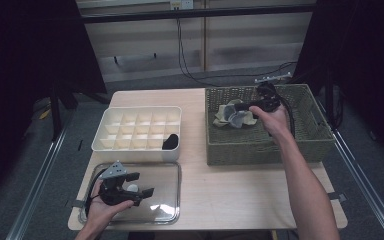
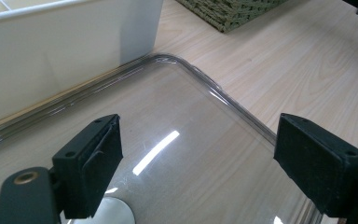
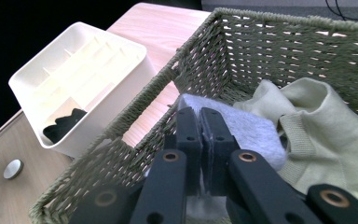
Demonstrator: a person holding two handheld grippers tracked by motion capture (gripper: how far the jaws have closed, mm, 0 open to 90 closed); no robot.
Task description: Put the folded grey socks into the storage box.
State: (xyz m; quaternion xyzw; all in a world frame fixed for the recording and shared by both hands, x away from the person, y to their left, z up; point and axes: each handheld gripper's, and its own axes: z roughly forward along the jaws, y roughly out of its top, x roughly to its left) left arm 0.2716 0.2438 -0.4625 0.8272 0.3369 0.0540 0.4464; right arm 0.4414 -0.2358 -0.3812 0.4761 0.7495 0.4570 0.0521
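Jaws on the right gripper (image 3: 200, 135) are pinched tight on a grey sock (image 3: 247, 130), holding it inside the wicker basket (image 1: 315, 125) right next to a pale green sock (image 3: 317, 126). Left gripper (image 2: 198, 161) has its jaws spread wide with nothing in them, sitting over the clear lid (image 2: 182, 116) in front of the white divided organizer (image 1: 130, 125), which has a black sock (image 1: 170, 141) in one front cell.

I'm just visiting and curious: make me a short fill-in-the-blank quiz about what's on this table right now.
1. The right gripper is shut on a grey cloth inside the woven ____ basket.
2. The left gripper hovers with jaws ____ above the clear plastic lid.
3. A ____ item sits in a corner cell of the white divided box.

Missing words: green; open; black
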